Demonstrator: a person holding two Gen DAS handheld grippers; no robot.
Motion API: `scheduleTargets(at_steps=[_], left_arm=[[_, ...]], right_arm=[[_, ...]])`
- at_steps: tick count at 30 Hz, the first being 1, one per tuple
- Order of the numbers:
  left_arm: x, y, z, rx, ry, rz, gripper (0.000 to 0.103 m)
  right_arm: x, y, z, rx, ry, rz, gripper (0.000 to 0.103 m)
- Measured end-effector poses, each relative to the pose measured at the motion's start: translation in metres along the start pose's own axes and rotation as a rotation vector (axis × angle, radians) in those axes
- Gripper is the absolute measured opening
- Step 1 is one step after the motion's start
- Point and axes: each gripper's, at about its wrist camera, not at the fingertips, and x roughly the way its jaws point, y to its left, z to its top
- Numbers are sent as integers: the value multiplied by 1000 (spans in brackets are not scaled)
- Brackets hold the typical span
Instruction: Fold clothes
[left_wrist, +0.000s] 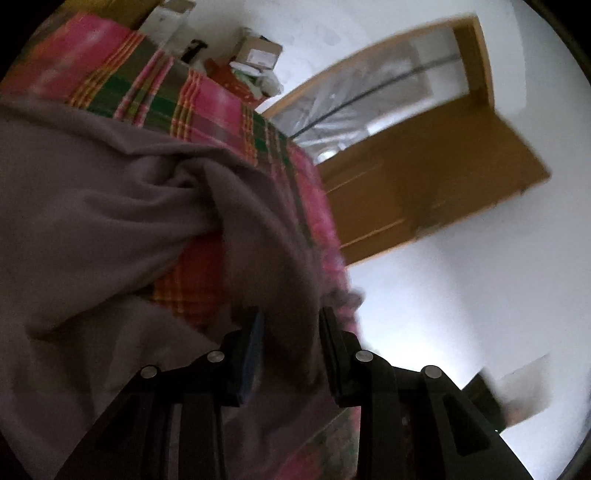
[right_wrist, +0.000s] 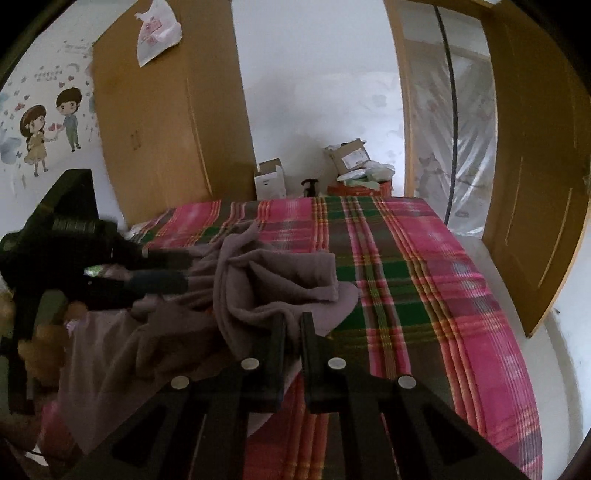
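Mauve garment (right_wrist: 258, 280) lies bunched, lower left of frame, on the plaid bed (right_wrist: 424, 266). My left tongs (left_wrist: 291, 332) and right tongs (right_wrist: 293, 325) each pinch its cloth, probably to spread it.

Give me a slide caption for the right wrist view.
Right gripper pinches the bunched mauve garment above the plaid bedspread; left gripper grips its far side.

White walls (right_wrist: 314, 92), wooden wardrobe (right_wrist: 166, 110), open door (right_wrist: 535, 166), plaid bedspread (right_wrist: 424, 277)
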Motion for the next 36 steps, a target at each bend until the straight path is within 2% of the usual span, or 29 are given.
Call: scheduleTargets(at_steps=[1, 5, 9, 12, 14, 17, 19, 21, 23, 25, 27, 28, 31, 36], left_arm=[[2, 0, 2, -14, 0, -3, 42], [14, -3, 5, -42, 36, -59, 44], [33, -14, 10, -14, 72, -1, 44], [52, -20, 14, 32, 139, 93, 44], [61, -15, 15, 15, 180, 121, 44], [65, -3, 21, -56, 180, 128, 44], [67, 0, 22, -68, 180, 115, 44], [69, 4, 23, -80, 180, 103, 41], [71, 7, 24, -92, 180, 90, 29], [72, 10, 25, -104, 180, 78, 28], [74, 14, 27, -116, 181, 65, 9], [75, 15, 27, -120, 180, 60, 6], [75, 14, 31, -105, 165, 37, 7], [59, 10, 48, -109, 77, -8, 6]], right_arm=[[-1, 0, -2, 1, 3, 1, 7], [-6, -2, -10, 7, 16, 3, 7], [-8, 3, -17, -19, 26, -1, 7], [-10, 3, -21, -14, 31, 2, 7], [-11, 3, -23, -11, 33, 2, 7], [-11, 0, -25, -7, 41, -4, 7], [-12, -2, -27, 5, 45, -3, 7], [-12, -4, -28, 17, 48, -3, 7], [-13, -5, -29, 25, 49, 0, 7], [-13, -5, -29, 28, 49, 3, 7], [-13, -5, -28, 28, 50, -1, 7], [-14, -5, -28, 30, 51, -3, 7], [-14, -8, -28, 43, 49, -10, 7], [-17, -12, -28, 59, 50, -26, 7]])
